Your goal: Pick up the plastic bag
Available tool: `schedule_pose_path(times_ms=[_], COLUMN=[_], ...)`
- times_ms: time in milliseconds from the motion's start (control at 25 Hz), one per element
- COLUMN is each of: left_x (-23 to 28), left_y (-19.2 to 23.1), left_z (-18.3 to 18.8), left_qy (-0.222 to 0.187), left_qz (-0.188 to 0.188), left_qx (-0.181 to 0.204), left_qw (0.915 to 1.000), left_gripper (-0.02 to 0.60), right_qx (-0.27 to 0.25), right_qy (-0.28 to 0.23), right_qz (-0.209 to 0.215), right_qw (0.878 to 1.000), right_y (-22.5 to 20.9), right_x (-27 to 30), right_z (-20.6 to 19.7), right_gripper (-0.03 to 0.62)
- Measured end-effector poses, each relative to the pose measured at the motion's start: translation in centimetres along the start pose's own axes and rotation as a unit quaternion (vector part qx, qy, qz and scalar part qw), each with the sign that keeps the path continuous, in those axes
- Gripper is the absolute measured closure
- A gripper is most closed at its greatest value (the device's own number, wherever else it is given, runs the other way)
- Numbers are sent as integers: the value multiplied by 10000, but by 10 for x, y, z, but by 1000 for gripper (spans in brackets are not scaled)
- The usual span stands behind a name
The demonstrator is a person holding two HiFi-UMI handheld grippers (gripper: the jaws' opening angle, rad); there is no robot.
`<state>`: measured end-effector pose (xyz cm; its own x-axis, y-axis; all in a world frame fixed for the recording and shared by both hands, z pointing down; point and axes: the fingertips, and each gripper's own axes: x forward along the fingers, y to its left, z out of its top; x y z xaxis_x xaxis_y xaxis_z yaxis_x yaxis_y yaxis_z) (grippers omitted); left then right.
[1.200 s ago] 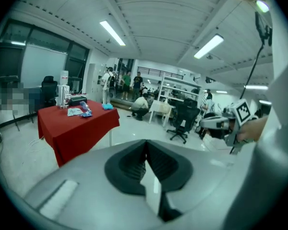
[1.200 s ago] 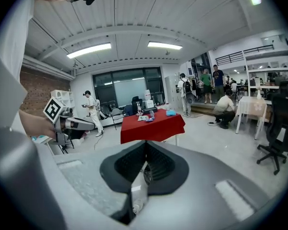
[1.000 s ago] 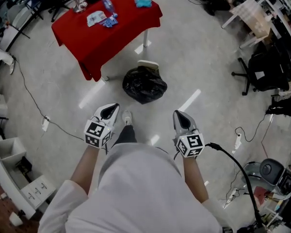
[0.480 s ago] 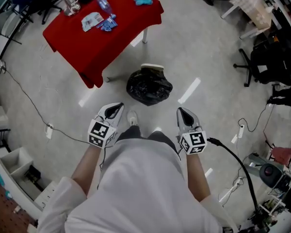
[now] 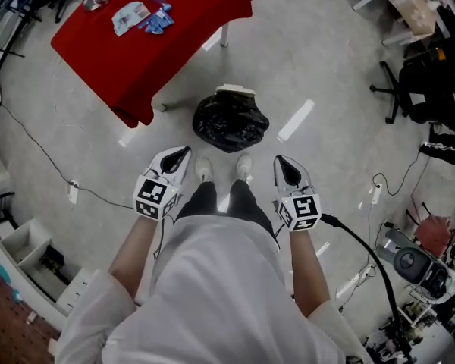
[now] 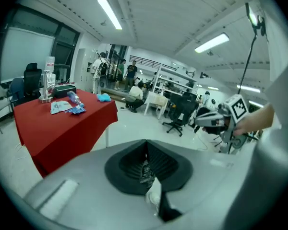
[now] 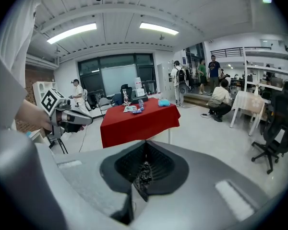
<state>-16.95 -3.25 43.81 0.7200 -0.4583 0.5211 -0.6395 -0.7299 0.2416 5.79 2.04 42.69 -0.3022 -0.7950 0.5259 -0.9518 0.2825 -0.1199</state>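
The black plastic bag lies crumpled on the pale floor, just ahead of the person's shoes. My left gripper hovers to the near left of the bag, jaws shut and empty. My right gripper hovers to the bag's near right, also shut on nothing. Neither touches the bag. In the left gripper view the jaws meet in a closed seam, and the right gripper shows off to the right. The right gripper view has its jaws closed too, with the left gripper at its left.
A table with a red cloth stands beyond the bag to the left, with a bottle and blue packets on it. A pale box-like thing sits right behind the bag. Cables cross the floor at left; office chairs and equipment crowd the right.
The person has stepped forward, so the bag and the red table lie closer under the grippers. Both feet now show below the bag. Both grippers stay shut.
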Motion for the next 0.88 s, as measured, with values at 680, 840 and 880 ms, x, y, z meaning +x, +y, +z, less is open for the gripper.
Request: schedule_pose_path(times_ms=[680,840,880], left_x=[130,167,176], left_y=[55,83,92], left_z=[-137,-199,-217], left_qy=[737,1064,1153], left_qz=[401,497,548], left_qx=[-604,-1123,-1258], left_qw=[9946,9867,9838], left_gripper=[577,554,549], right_qx=[-24,117,133], right_qy=[1087,1354,1412], right_qz=[697,722,720], right_qw=[9916,9881,9873], right_y=[-69,-84,-88], right_x=[115,150,160], right_z=[-127,-175,-187], right_gripper=[588,562,562])
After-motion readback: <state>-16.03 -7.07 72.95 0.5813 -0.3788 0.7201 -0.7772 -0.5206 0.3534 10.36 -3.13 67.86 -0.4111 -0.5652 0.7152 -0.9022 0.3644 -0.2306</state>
